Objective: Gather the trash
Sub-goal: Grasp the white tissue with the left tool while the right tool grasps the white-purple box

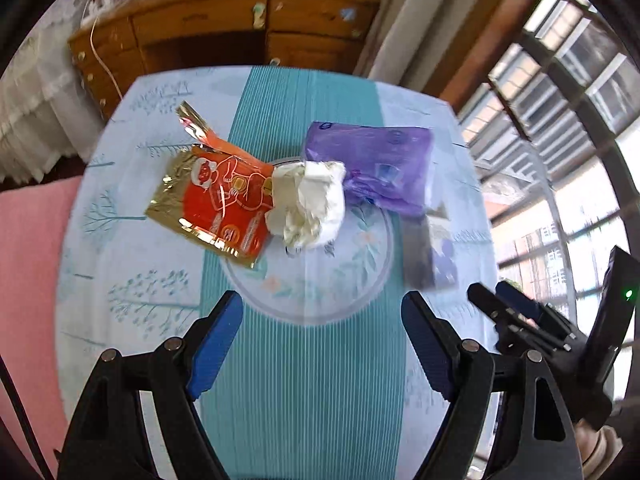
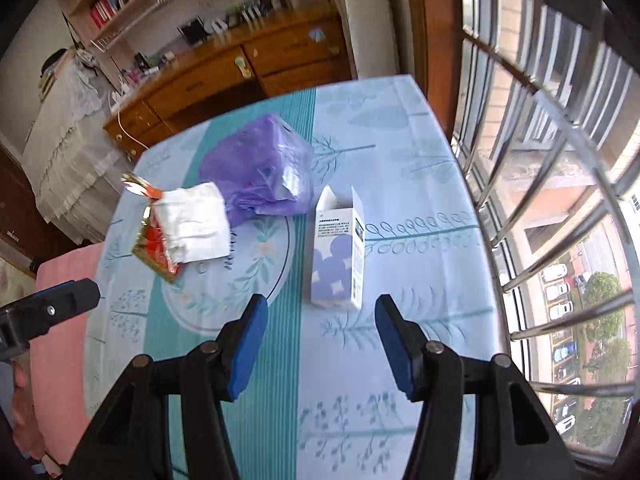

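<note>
On the table's blue patterned cloth [image 1: 132, 240] lie a red and gold foil wrapper [image 1: 218, 204], a crumpled white tissue [image 1: 308, 204] and a purple plastic bag [image 1: 376, 164]. A small white carton with purple shapes [image 2: 340, 256] stands upright to their right, blurred in the left wrist view [image 1: 432, 252]. My left gripper [image 1: 322, 336] hangs open above the teal stripe, short of the tissue, with nothing between its fingers. My right gripper [image 2: 320, 340] is open just in front of the carton and holds nothing. It also shows in the left wrist view [image 1: 504, 300].
A wooden sideboard [image 1: 224, 28] stands beyond the table's far edge. A barred window [image 2: 560, 160] runs along the right side. A pink cloth [image 1: 32, 260] lies off the table's left edge. The tablecloth [image 2: 400, 152] spreads around the trash.
</note>
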The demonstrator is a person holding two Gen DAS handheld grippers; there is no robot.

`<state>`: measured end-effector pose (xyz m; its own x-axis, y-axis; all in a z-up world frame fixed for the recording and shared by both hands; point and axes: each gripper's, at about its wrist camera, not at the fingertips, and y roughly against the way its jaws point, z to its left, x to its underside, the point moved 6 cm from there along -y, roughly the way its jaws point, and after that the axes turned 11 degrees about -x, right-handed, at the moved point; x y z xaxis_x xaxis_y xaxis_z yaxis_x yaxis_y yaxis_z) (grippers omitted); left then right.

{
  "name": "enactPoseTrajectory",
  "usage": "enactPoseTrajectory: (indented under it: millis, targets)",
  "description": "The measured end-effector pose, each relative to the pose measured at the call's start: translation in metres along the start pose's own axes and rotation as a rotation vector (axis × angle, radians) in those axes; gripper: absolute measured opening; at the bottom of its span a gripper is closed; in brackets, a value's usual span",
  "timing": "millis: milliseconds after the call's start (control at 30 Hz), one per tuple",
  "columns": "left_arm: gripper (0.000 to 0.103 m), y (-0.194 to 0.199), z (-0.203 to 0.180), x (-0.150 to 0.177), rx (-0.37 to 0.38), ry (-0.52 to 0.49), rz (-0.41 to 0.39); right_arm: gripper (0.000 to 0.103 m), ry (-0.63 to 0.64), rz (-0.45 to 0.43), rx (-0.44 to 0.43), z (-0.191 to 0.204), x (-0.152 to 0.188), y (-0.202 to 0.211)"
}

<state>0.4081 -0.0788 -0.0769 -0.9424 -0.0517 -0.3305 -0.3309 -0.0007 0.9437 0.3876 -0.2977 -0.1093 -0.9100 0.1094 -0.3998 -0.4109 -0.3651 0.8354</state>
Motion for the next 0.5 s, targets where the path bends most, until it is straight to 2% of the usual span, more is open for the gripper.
enactPoseTrajectory:
  millis: [233,433,500]
  targets:
    - [0.080,-0.068,-0.004,-0.039,-0.019,0.089,0.072,0.056,0.008,0.104,-0.007,-0.017,-0.017,-0.068]
    - [0.080,-0.101,-0.008,-0.055,-0.054,0.109,0.101,0.056,0.004,0.116,-0.047,-0.024,-0.016,-0.081]
    - [0.080,-0.108,-0.010,-0.056,-0.063,0.121,0.107,0.053,0.011,0.120,-0.057,-0.024,-0.015,-0.081]
